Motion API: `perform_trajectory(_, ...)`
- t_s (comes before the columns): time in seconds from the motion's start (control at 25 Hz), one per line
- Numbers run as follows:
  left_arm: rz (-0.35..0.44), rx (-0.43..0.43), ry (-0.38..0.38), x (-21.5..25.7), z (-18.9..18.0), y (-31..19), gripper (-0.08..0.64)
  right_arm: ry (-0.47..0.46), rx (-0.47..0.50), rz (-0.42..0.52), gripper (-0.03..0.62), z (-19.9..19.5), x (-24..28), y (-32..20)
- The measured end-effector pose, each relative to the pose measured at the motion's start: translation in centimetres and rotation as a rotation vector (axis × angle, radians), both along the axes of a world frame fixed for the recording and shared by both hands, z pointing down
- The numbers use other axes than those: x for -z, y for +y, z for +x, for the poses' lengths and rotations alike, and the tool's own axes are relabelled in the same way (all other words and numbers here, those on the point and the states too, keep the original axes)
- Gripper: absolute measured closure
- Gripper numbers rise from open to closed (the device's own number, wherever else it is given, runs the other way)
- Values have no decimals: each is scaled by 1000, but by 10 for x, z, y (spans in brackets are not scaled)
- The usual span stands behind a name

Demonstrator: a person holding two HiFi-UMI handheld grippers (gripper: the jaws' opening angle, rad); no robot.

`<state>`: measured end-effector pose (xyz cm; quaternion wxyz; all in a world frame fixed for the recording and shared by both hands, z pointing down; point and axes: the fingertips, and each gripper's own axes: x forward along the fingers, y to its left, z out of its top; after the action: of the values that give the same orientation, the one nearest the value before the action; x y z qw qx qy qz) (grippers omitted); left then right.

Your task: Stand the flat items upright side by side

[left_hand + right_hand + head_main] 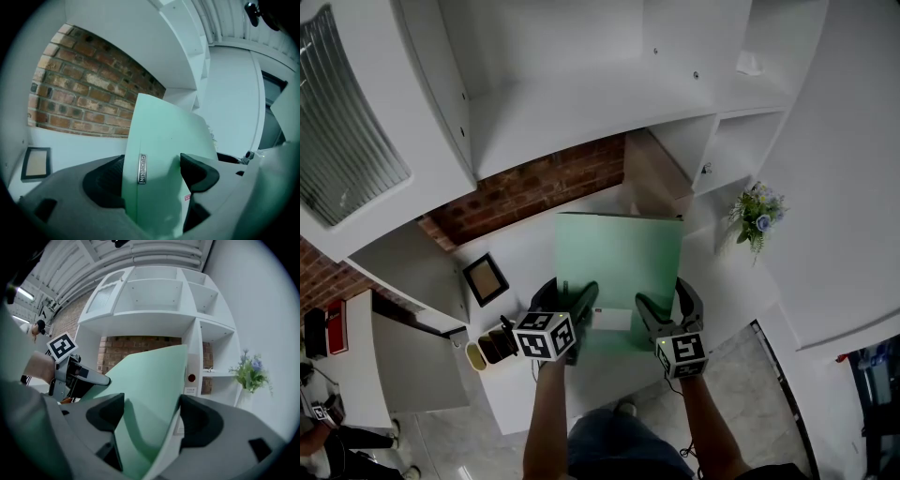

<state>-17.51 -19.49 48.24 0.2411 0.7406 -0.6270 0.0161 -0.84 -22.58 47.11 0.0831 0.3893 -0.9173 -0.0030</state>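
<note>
Reaches forward with both forearms, near parallel, wrists level. Clamps left gripper [569,307] on near left corner of green folder [619,267], spine between both pads. Clamps right gripper [667,309] on near right corner, cover pinched between pads. Holds folder tilted over white desk [525,253], far edge toward brick wall [534,187]. Counts: one folder, two grippers, one picture frame [485,278], one bunch of flowers [757,217].

**Three Views, One Shared Centre**

The head view looks steeply down from high above the white shelf unit [581,103]. Both gripper views sit low and close, facing the red brick back wall [79,93]. All three share the flat pale-green folder [619,267] [159,150] [150,385].
</note>
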Motion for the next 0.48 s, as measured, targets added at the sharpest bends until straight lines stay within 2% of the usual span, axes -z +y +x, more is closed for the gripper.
perform_trajectory(0.16, 89, -2, -39, 14, 5, 2, 207, -31, -4, 77, 219, 5, 12, 4)
perform_trajectory(0.48, 295, 8, -135, 21, 15, 2, 207, -31, -36, 224, 219, 15, 11, 3)
